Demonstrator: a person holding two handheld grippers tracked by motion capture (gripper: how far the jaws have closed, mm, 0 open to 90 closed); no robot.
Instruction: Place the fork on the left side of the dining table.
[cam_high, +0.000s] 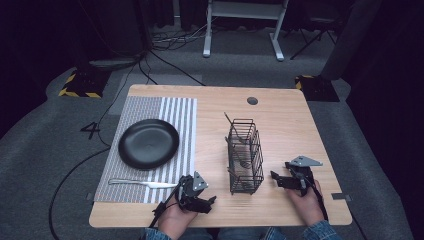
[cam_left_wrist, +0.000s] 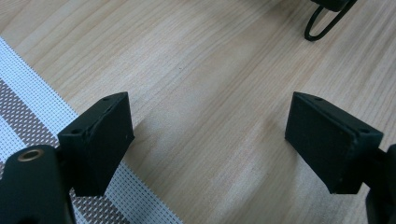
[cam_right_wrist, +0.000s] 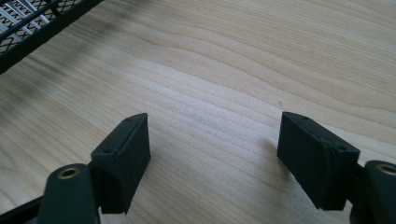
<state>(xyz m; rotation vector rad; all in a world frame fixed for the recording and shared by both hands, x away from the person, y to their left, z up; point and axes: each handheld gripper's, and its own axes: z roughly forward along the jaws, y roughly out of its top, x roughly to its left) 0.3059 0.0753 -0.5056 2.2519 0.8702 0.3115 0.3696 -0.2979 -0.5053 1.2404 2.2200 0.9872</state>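
Observation:
A black plate (cam_high: 148, 144) lies on a striped placemat (cam_high: 175, 115) at the table's left. Near the mat's front edge lies a knife (cam_high: 142, 183) with a white handle. A black wire basket (cam_high: 245, 155) stands mid-table with utensils inside; one thin handle sticks up at its far left corner. My left gripper (cam_high: 207, 201) rests open near the front edge, just right of the mat, with only bare wood between its jaws (cam_left_wrist: 208, 116). My right gripper (cam_high: 278, 180) sits open to the right of the basket, pointing toward it, also over bare wood (cam_right_wrist: 215, 130).
The placemat's corner (cam_left_wrist: 28, 93) and a wire foot of the basket (cam_left_wrist: 322, 23) show in the left gripper view. The basket's mesh base (cam_right_wrist: 32, 18) shows in the right gripper view. A round cable hole (cam_high: 252, 100) sits at the table's (cam_high: 285, 120) far edge.

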